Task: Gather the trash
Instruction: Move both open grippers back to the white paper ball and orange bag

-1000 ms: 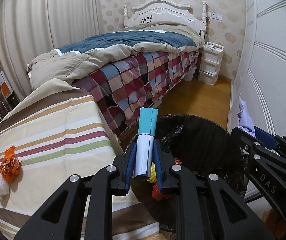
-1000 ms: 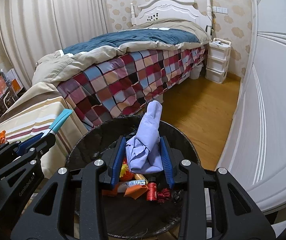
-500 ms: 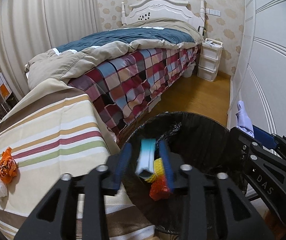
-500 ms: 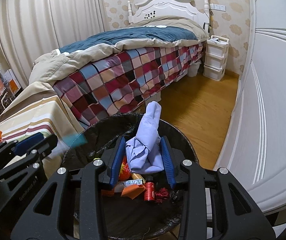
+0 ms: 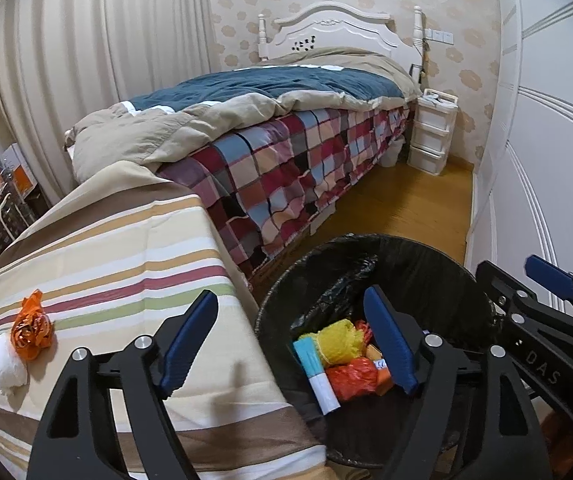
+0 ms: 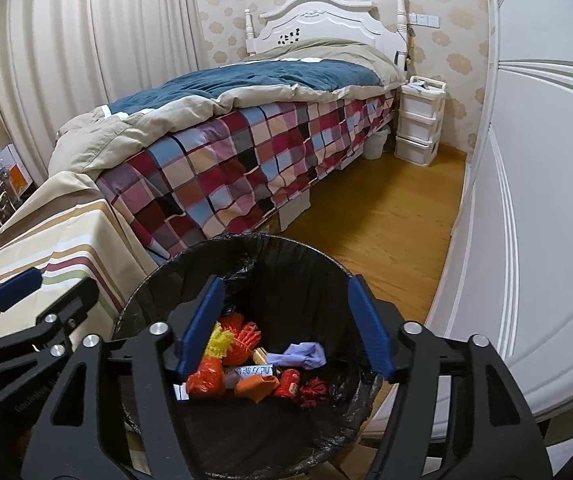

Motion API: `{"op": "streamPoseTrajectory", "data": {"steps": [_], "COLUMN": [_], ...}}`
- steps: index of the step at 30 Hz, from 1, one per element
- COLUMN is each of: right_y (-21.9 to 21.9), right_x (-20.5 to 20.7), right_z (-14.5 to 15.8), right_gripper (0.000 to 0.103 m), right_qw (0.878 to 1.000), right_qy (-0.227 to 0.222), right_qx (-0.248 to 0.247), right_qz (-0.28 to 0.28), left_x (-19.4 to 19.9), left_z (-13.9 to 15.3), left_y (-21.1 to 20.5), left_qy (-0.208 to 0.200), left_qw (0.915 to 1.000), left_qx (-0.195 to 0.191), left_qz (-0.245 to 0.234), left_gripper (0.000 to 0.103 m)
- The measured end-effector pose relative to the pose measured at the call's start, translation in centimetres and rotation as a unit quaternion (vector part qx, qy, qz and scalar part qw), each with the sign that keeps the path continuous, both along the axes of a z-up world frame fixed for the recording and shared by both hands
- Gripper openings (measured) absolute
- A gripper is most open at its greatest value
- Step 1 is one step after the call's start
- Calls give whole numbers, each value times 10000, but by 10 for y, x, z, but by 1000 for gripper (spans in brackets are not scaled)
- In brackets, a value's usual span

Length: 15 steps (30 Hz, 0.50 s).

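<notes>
The blue-and-white tube [image 5: 317, 375] is lying in the black-lined trash bin [image 5: 426, 252], on the heap's near-left side. Its long axis is running diagonally in the left wrist view, blue end up and to the left, white end down and to the right, beside a yellow net wad [image 5: 336, 341] and an orange crumpled bag [image 5: 352, 378]. A second ago it was standing upright, pinched between the left gripper's pads with its blue end up; half a second ago it was blurred, dropping between them. The lilac cloth [image 6: 300, 355] is resting crumpled on the heap, its length lying roughly left to right in the right wrist view; earlier it was upright, clamped in the right gripper.

The left gripper [image 5: 292, 344] is angling downward over the bin's left rim, one finger above the striped tablecloth [image 5: 126, 248], the other above the bin. Its jaws are opening, spread wide, with nothing between them. The right gripper [image 6: 284, 326] is likewise tilting downward over the bin's mouth, jaws opening and empty, the trash showing in the gap below.

On the tablecloth, an orange wrapper [image 5: 32, 330] is touching a white wad [image 5: 6, 368], both well apart from the bin.
</notes>
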State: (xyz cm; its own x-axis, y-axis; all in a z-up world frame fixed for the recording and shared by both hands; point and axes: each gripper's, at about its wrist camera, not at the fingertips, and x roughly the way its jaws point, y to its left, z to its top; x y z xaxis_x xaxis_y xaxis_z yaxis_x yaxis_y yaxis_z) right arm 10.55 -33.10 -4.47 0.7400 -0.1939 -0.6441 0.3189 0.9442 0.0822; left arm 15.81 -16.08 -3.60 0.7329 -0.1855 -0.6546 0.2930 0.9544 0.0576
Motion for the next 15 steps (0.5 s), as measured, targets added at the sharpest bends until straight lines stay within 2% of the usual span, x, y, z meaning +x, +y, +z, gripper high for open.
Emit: {"op": "streamPoseTrajectory", "data": {"steps": [2, 5, 15], "right_y": [1, 1, 17], "right_x": [-1, -2, -9], "right_z": [1, 2, 5], "right_gripper": [67, 75, 79], "right_qw": [10000, 10000, 10000], "right_qy": [4, -2, 45], "right_qx": [-4, -26, -42], "right_qz": [-4, -12, 21], "left_x": [-1, -2, -11], "left_z": [1, 2, 3], "left_y": [3, 9, 30], "left_qy": [-19, -34, -54], "left_qw": [10000, 9999, 9994], "left_qx": [-5, -23, 34], "left_qz": [70, 130, 326], "left_gripper": [79, 80, 83]}}
